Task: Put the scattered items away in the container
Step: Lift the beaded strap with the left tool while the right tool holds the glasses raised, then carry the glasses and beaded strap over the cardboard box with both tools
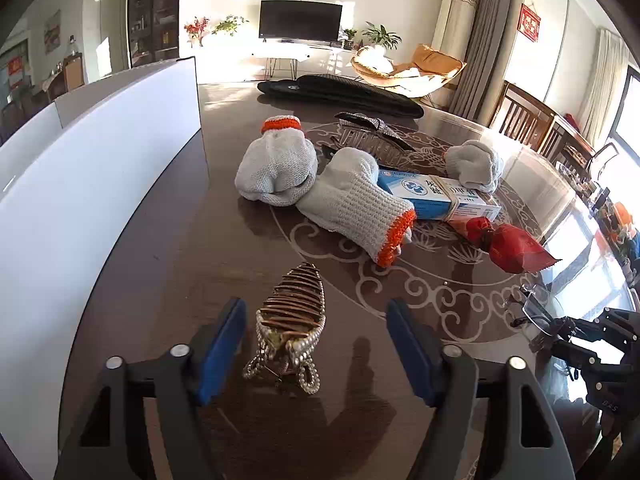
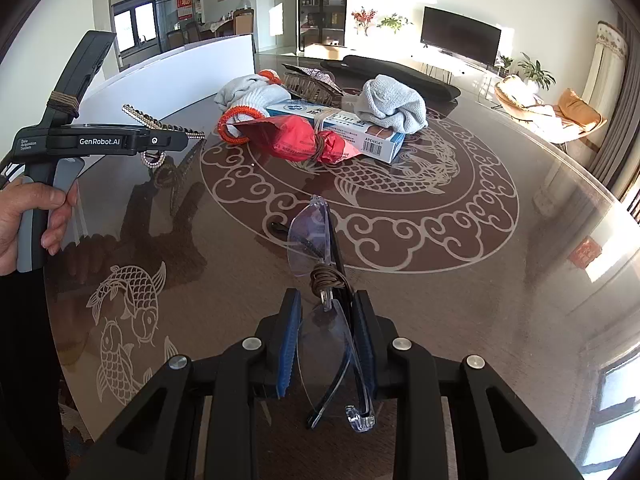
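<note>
We see a dark table [image 2: 500, 240] with fish ornaments, behind it a television [image 1: 300, 20], an orange armchair [image 1: 428, 65] and green plants [image 1: 382, 36]

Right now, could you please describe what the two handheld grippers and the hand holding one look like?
Both grippers, left and right, have black angular frames with silver rivets and blue ribbed pads. From the right view, the left unit is a black pistol-grip body with a grey handle, white GenRobot.AI lettering and brown cord wound around its upright. A bare hand holds it.
</note>
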Action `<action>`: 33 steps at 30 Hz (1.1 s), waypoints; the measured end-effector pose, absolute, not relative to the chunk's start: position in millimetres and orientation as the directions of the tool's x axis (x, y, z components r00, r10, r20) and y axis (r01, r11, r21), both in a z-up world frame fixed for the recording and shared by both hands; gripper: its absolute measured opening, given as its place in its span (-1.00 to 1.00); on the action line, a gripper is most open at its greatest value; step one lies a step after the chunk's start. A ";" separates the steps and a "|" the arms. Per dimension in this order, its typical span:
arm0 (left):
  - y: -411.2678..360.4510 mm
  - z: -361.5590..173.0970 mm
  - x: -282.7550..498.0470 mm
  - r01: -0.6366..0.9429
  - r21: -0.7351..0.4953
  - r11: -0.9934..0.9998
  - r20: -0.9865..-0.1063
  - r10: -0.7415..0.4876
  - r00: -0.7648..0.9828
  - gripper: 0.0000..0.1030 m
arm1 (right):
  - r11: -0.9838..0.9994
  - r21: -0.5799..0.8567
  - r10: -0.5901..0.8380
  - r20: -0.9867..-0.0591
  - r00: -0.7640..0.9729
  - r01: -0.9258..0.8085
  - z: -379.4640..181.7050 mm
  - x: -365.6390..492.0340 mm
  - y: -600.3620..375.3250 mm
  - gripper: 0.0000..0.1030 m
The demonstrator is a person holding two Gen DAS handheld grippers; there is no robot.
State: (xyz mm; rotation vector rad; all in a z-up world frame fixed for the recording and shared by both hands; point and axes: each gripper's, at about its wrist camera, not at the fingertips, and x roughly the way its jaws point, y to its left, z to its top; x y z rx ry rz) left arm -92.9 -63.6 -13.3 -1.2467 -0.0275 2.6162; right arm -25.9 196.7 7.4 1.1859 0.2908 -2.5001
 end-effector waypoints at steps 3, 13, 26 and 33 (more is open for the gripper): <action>-58.6 -16.0 -87.1 -0.204 -0.136 -0.969 -0.773 0.233 -0.590 -0.52 | -0.915 -0.025 -0.235 -0.778 -0.582 0.402 7.5 -26.2 197.2 -0.47; -4.5 -13.9 -51.8 -0.281 -0.086 -0.956 -0.788 0.238 -0.568 -0.52 | -0.914 -0.054 -0.215 -0.776 -0.593 0.401 7.9 -24.5 194.6 -0.48; 7.9 -11.9 -45.8 -0.282 -0.076 -0.956 -0.794 0.229 -0.563 -0.52 | -0.915 -0.063 -0.206 -0.775 -0.598 0.398 8.3 -23.7 193.0 -0.48; 6.3 -12.4 -43.9 -0.282 -0.131 -0.951 -0.800 0.269 -0.537 -0.52 | -0.933 0.045 -0.265 -0.757 -0.597 0.357 12.5 -23.1 208.2 -0.48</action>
